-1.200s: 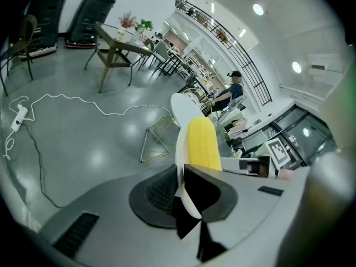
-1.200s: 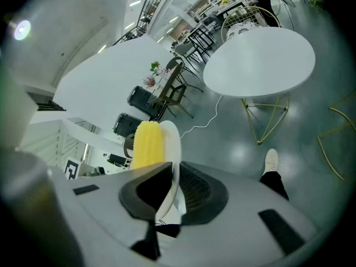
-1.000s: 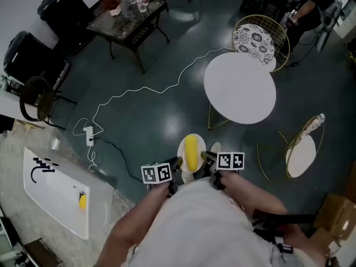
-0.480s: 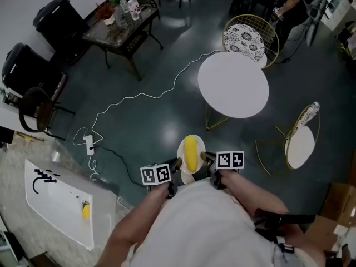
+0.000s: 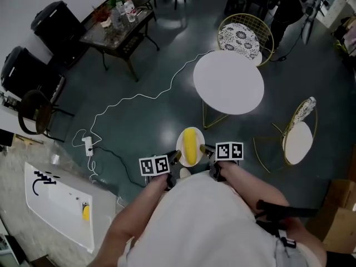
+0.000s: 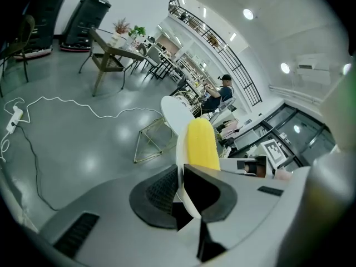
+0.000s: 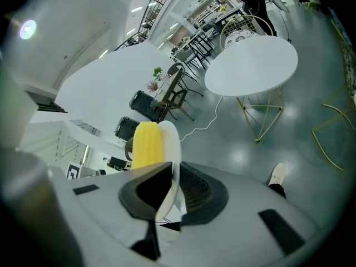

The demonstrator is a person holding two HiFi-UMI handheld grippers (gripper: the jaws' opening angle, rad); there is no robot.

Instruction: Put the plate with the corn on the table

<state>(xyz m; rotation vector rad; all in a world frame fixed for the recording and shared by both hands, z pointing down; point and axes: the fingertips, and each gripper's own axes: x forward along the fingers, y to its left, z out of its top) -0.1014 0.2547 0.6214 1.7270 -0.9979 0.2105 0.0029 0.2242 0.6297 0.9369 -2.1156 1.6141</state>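
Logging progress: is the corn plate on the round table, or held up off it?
Held up. The left tool and right tool each clamp the rim of the plate over the floor, short of the table.

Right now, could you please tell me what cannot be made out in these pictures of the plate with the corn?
- Head view: the plate rim where the left gripper and right gripper hold it is covered by them.
- Gripper views: the plate stands edge-on, so the corn shows only partly.
- Head view: the bottles on the dark table are too small to read.
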